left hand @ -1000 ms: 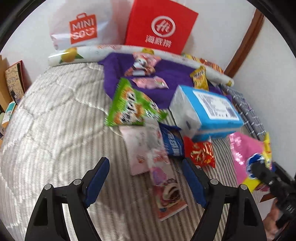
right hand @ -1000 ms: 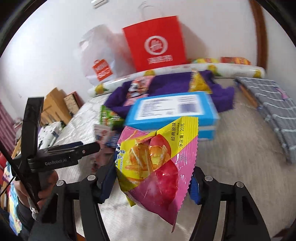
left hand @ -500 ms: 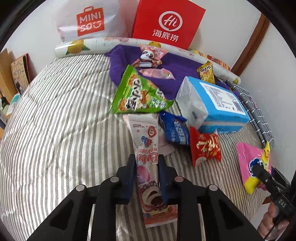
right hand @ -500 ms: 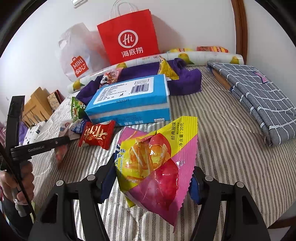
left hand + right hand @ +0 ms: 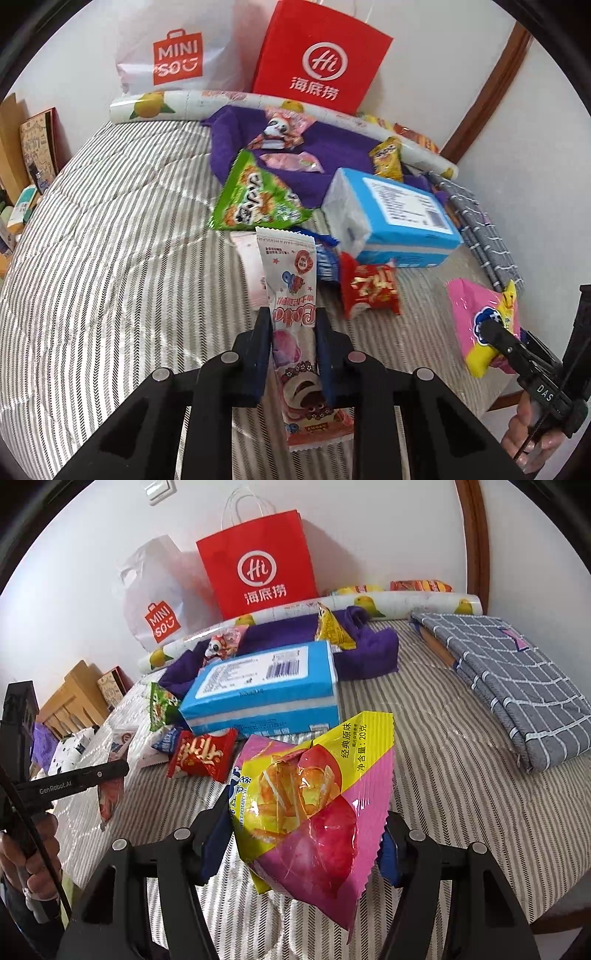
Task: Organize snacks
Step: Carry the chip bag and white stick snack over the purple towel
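Observation:
My left gripper [image 5: 293,328] is shut on a long pink-and-white cake bar packet [image 5: 295,295] and holds it above the striped bed [image 5: 110,277]. My right gripper [image 5: 303,830] is shut on a pink-and-yellow chip bag [image 5: 314,797], held above the bed; that bag also shows in the left wrist view [image 5: 476,321]. A green snack bag [image 5: 255,199], a blue packet [image 5: 327,258], a small red packet [image 5: 369,288] and a blue tissue pack [image 5: 395,214] lie on the bed. More small snacks lie on a purple cloth [image 5: 332,147].
A red paper bag [image 5: 317,59] and a white MINISO bag [image 5: 173,62] stand against the wall behind a fruit-print roll [image 5: 166,107]. A folded grey checked cloth [image 5: 517,679] lies at the bed's right side. Boxes stand off the left edge [image 5: 33,147].
My left gripper closed on the cake bar packet and lifted it off the bed. My right gripper kept its hold on the chip bag while its view swung toward the bed's right side.

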{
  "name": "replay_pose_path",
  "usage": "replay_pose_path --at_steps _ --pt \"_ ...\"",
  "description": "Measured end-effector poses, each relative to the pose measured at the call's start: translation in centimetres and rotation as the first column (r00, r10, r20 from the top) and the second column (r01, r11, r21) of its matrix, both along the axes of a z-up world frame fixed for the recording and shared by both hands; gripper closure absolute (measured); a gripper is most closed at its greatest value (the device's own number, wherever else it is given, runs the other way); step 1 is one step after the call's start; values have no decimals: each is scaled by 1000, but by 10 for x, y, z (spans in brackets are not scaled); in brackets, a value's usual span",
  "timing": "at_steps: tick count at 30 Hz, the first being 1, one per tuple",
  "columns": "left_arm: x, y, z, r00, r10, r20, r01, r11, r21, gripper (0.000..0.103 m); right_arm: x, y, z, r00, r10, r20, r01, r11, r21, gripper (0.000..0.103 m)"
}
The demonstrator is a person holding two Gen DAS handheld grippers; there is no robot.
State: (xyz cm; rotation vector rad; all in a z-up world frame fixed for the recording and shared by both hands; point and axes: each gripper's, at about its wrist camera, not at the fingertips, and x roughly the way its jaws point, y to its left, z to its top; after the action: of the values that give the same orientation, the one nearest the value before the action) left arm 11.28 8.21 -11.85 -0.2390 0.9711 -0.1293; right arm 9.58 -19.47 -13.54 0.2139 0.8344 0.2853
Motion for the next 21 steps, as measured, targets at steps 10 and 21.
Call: replay_pose_path --at_steps 10,21 --pt "-3 -25 32 997 -43 58 43 999 -8 82 -6 0 38 998 -14 64 16 999 -33 38" --pt "12 -54 57 990 -102 93 105 994 -31 82 8 -4 71 994 -17 104 21 999 -44 38"
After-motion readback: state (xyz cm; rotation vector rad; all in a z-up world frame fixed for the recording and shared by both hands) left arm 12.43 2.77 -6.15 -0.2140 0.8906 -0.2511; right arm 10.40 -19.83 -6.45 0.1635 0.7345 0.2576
